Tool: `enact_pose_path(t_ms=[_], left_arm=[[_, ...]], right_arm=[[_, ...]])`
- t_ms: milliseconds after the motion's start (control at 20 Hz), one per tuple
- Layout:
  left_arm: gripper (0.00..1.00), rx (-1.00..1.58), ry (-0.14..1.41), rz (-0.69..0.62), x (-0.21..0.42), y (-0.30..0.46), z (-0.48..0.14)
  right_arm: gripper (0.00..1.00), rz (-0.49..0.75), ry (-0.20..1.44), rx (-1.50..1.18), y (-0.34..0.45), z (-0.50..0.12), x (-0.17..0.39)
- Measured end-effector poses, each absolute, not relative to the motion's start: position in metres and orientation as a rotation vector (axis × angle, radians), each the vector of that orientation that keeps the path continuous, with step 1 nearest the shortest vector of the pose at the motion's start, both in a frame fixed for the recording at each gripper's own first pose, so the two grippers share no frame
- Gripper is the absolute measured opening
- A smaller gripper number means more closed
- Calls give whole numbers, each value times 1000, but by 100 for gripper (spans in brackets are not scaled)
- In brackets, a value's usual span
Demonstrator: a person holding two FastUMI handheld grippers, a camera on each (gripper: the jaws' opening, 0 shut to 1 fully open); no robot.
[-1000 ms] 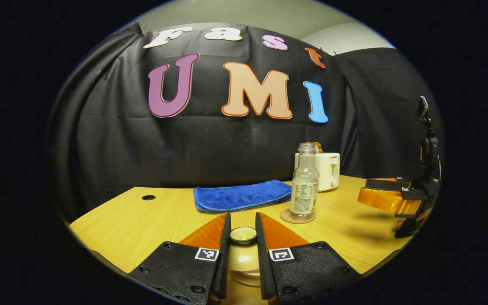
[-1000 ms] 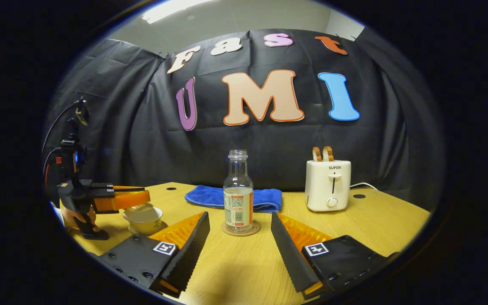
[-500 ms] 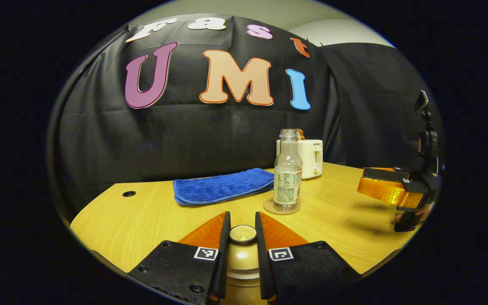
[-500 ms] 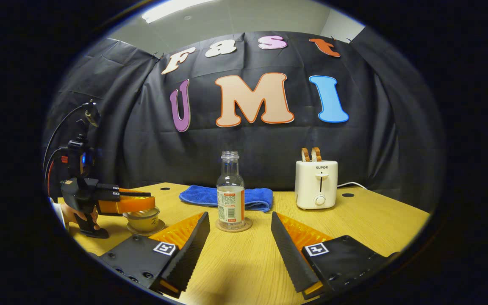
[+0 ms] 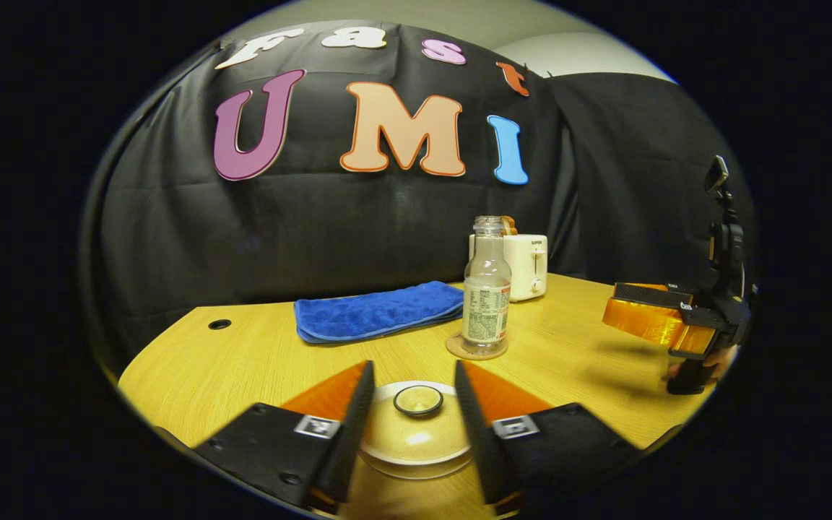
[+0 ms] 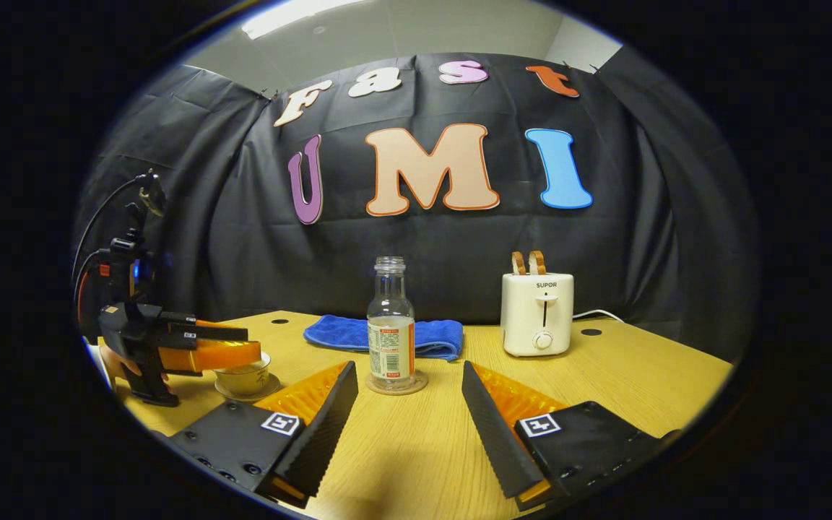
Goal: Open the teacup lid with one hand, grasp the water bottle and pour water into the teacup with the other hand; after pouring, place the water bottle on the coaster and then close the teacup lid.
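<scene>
Your left gripper has its fingers spread apart on either side of the teacup lid, neither one touching it; the lid sits on the teacup at the near left edge of the table, with the round knob midway between your fingertips. In the right gripper view that same gripper hovers level over the cup, and the cup rests on a small saucer, though from that side you can't quite tell whether the lid is fully seated. Your right gripper is wide open with nothing in its grasp, low over the near edge of the table, aimed at the water bottle but well short of it. The bottle stands upright and uncapped on the round coaster near the middle of the table. Behind it a folded blue towel lies toward the far edge, and a white toaster with two slices of bread in its slots stands at the far right, its cord trailing off beside a cable hole in the tabletop
</scene>
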State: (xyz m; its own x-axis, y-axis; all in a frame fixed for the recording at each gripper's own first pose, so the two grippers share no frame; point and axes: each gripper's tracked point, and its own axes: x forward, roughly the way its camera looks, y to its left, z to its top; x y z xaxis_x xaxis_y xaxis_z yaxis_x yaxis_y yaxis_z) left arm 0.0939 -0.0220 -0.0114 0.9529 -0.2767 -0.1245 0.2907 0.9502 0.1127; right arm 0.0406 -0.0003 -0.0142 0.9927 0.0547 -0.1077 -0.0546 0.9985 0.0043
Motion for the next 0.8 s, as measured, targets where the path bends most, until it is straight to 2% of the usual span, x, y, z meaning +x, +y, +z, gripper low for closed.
enact_pose_path(t_ms=[100,500,550,650,700,800], left_arm=[[99,121,107,-275,88,-19,-12],[96,109,64,-159,58,1,-5],[97,108,53,-136,53,5,-3],[96,102,28,-88,44,13,1],[96,96,11,-62,40,18,4],[97,104,-22,-20,33,26,10]], right_arm=[[93,55,108,1,0,-13,40],[93,25,105,-2,-6,-12,40],[88,14,105,-3,-8,-12,40],[93,-8,104,-5,-13,-13,41],[89,-22,104,-6,-15,-12,40],[88,-38,102,-8,-18,-11,39]])
